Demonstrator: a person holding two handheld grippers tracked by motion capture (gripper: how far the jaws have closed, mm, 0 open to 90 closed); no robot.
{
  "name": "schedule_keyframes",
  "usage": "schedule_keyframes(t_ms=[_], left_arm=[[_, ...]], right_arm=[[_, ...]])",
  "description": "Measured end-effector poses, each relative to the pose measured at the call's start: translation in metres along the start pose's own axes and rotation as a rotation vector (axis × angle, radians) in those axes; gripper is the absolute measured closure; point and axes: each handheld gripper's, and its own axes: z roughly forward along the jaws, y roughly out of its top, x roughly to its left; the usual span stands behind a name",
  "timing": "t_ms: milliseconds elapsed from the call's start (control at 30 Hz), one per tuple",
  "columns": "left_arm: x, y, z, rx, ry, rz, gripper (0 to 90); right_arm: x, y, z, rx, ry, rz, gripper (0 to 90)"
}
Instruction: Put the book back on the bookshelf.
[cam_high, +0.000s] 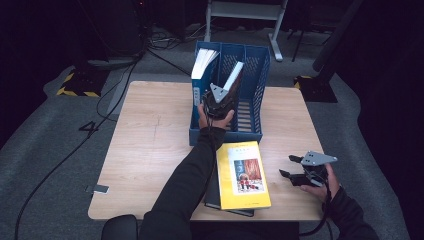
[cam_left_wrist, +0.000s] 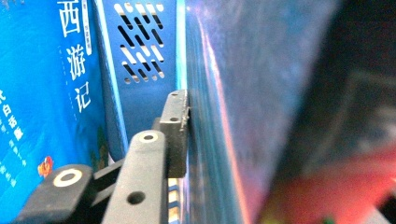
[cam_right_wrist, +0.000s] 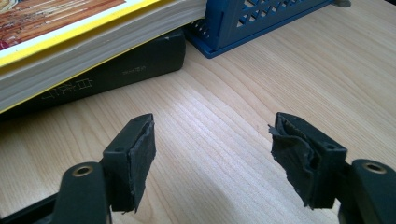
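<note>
Toward the far edge of the table (cam_high: 150, 130), a blue file rack (cam_high: 256, 75) with 3 upright compartments is standing, and the left gripper (cam_high: 220, 98) is reaching into its middle compartment, clamping a dark-covered book (cam_high: 235, 80) between its jaws. That book is leaning tilted, its white page edge facing up and its top tipping toward the rack's right side. From the left gripper view, 1 black jaw is pressing flat against the book's glossy cover (cam_left_wrist: 261, 93), with the perforated blue divider (cam_left_wrist: 140, 51) just beside it; the other jaw is hiding behind the book. Beyond that divider, in the left compartment, a blue book (cam_high: 202, 67) printed with white characters (cam_left_wrist: 37, 93) is standing upright. Near the table's front edge, a yellow book (cam_high: 243, 175) is lying flat on top of a black book (cam_high: 215, 197), the pair sitting just in front of the rack. From the right gripper view, the yellow book's thick page block (cam_right_wrist: 88, 51) is overhanging the black book's spine (cam_right_wrist: 116, 70), and the rack's front corner (cam_right_wrist: 224, 28) is sitting just beside them. Close to the front right corner, the right gripper (cam_high: 291, 166) is hovering over bare wood, its 2 jaws spreading wide apart with nothing between them, pointing toward the stacked books but staying apart from them.
</note>
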Motion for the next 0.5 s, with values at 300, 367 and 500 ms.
schedule_keyframes(t_ms=[300,367,500], left_arm=[[0.001,-0.026,-0.015,0.079,-0.060,0.077,47.2],[0.002,-0.031,-0.017,0.092,-0.067,0.095,45.0],[0.006,-0.038,-0.019,0.130,-0.106,0.120,41.4]], right_arm=[[0.002,0.000,0.001,0.012,0.004,-0.004,31.0],[0.002,0.000,0.002,0.015,0.006,-0.008,31.0],[0.003,0.000,0.002,0.018,0.004,-0.015,31.0]])
